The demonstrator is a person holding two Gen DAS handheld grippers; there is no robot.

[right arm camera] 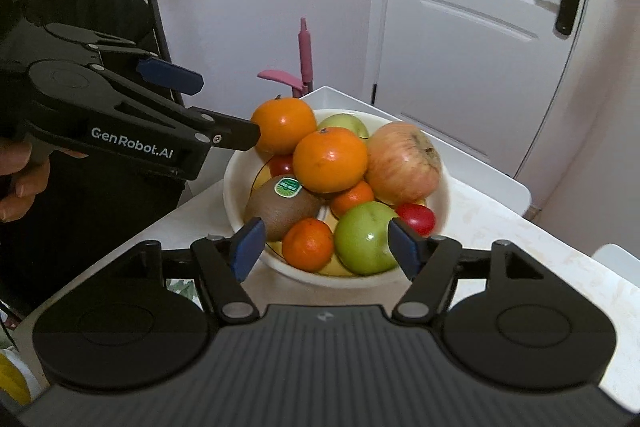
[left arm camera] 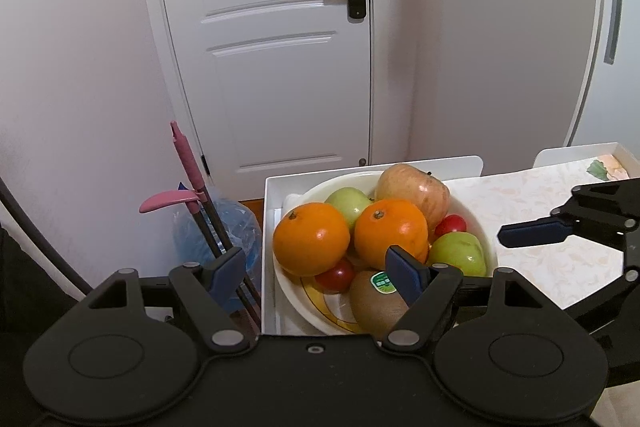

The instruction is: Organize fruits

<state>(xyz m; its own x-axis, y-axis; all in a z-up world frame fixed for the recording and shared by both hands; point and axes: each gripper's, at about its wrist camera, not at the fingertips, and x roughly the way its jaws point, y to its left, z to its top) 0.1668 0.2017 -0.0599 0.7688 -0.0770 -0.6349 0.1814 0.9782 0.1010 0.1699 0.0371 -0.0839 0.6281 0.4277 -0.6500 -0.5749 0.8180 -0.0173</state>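
A white bowl heaped with fruit stands on the table; it also shows in the left wrist view. In it lie two oranges, a reddish apple, green apples, a kiwi with a green sticker, small mandarins and red tomatoes. My left gripper is open and empty, just above the bowl's near side by an orange and the kiwi. My right gripper is open and empty, in front of the green apple and mandarin.
The bowl sits in a white tray at the table's corner. A patterned tablecloth covers the table. A pink-handled broom and a blue bag stand on the floor beside the table. A white door is behind.
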